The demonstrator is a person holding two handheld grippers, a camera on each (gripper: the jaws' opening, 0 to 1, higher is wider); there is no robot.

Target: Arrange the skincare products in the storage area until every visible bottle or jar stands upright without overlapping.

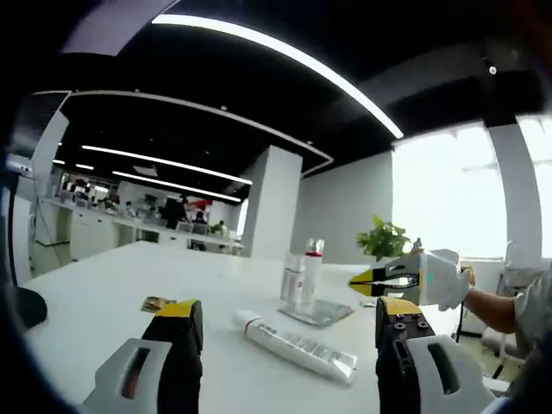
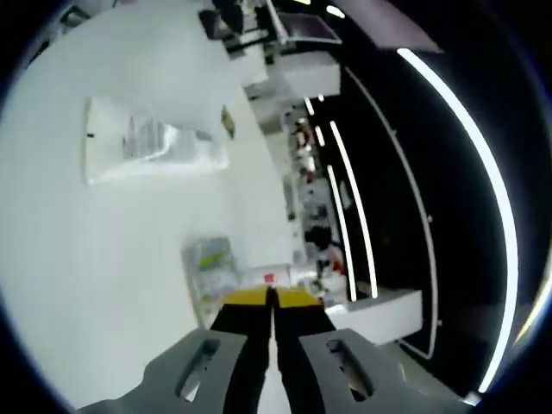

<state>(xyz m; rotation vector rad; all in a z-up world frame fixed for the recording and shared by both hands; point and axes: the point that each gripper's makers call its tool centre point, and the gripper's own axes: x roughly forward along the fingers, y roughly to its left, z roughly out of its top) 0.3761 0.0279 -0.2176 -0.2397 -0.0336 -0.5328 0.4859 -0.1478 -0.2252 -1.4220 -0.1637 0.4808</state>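
In the left gripper view, the left tongs (image 1: 289, 332) are held spread above the white surface (image 1: 103, 285), with a white squeeze tube with a red neck (image 1: 297, 345) lying flat between the jaws. Behind it, two slim white bottles (image 1: 302, 274) are seen upright on a silver tray (image 1: 316, 312). The right tongs (image 1: 392, 279), held in a white-gloved hand (image 1: 444, 278), are seen near the tray. In the right gripper view, the right tongs (image 2: 272, 297) are pressed together, pinching nothing.

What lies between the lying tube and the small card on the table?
Left gripper view: bare white table separates tube and card, apart from the left hand-held gripper's yellow-tipped jaw.
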